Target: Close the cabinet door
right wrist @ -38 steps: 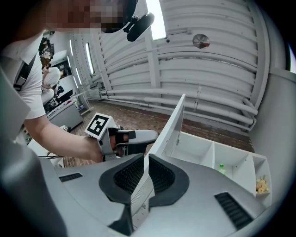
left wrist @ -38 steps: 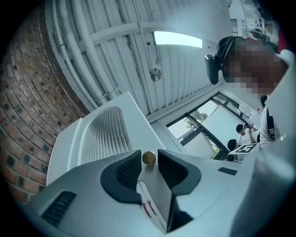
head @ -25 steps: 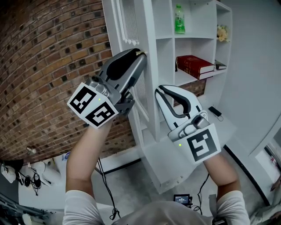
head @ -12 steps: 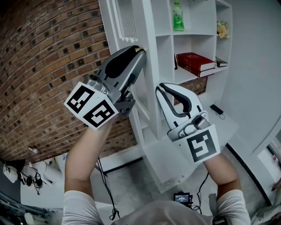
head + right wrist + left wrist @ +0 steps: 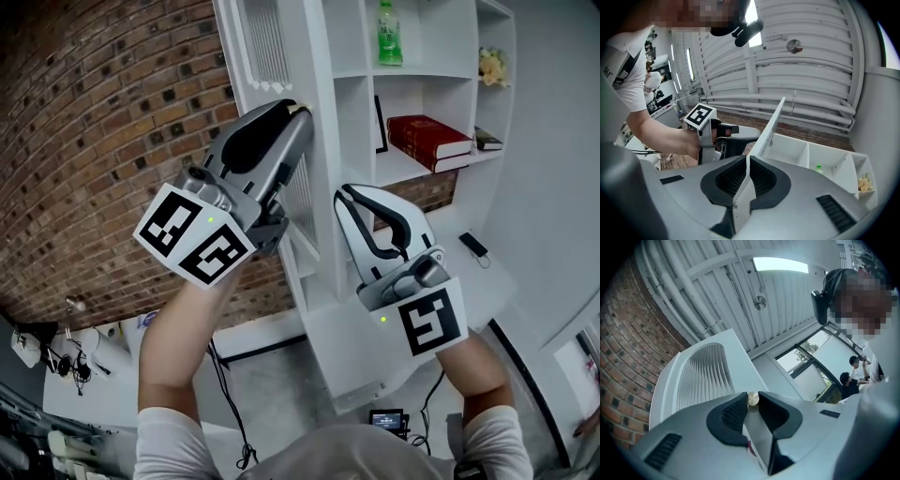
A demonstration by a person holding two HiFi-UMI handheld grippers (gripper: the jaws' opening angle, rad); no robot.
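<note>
Left gripper (image 5: 752, 404) is clenched on the little knob (image 5: 753, 399) at its fingertips while the right gripper (image 5: 746, 161) pinches the open door's (image 5: 269, 42) edge between its fingers, probably to swing it shut against the cabinet (image 5: 323, 141).

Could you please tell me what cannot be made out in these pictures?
Red book title: head view, too small to read.
Green bottle label: head view, too small to read.
Small dark object on the ledge: head view, too small to identify.
Cabinet top: head view, cut off by the upper edge.
</note>
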